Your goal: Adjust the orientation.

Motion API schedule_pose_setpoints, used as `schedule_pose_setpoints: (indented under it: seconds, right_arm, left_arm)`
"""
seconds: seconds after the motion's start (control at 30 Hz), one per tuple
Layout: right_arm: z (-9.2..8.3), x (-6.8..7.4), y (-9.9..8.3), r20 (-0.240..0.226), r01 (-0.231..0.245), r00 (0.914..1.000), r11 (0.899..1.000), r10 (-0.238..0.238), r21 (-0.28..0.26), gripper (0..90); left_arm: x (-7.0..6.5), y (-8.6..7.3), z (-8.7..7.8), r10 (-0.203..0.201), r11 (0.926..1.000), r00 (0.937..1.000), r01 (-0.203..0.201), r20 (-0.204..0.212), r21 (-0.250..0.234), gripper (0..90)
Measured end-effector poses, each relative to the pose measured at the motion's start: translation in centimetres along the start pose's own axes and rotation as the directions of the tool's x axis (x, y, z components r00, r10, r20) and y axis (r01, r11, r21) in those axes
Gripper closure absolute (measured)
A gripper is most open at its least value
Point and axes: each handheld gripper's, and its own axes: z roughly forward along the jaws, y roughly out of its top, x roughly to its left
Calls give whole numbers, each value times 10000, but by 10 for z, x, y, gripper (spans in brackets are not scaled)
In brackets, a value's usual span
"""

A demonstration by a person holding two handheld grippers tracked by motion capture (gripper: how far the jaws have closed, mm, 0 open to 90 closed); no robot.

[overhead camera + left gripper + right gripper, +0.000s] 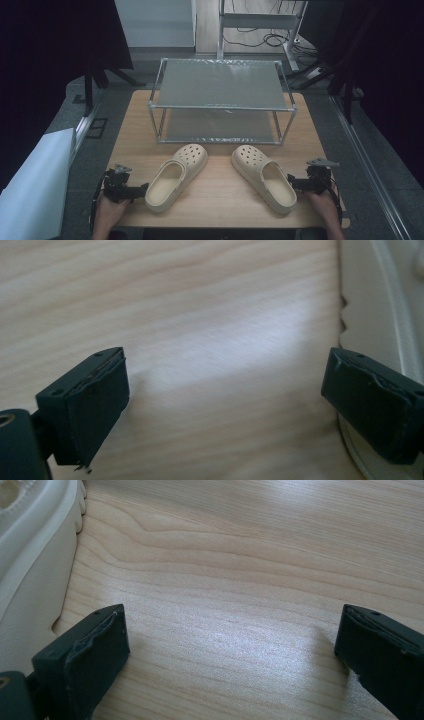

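Two cream clogs lie on the wooden table [220, 192], toes toward the rack. Left of the left clog [175, 176], my left gripper [142, 190] is held low at its heel end; its jaws stand wide apart over bare wood [220, 365], and the clog's side [380, 310] lies along the right jaw. The right clog [265, 177] has my right gripper [292, 182] just beside its heel, jaws also wide with only wood [230, 630] between them. That clog's ribbed sole [35, 555] runs along the left edge of the right gripper view.
A two-tier metal-framed rack [220, 97] with grey shelves stands at the back of the table. A white sheet [35, 190] lies off the table's left side. Cables and stands [280, 35] sit on the floor behind.
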Motion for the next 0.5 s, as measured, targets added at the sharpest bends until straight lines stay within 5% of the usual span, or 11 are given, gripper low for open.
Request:
schedule_pose_setpoints:
  seconds: [0.23,0.37,0.5]
  right_arm:
    - [0,0,0,-1,-4,10000,10000,4,-4,5]
    - [0,0,0,-2,-13,10000,10000,13,-6,7]
    - [0,0,0,-3,-13,10000,10000,13,-7,7]
  left_arm:
    - [-29,-6,0,375,9992,9973,-380,632,79,50]
    - [-37,-8,2,457,9988,9973,-467,582,146,33]
    - [-28,-4,-8,-98,9993,9996,108,272,-344,43]
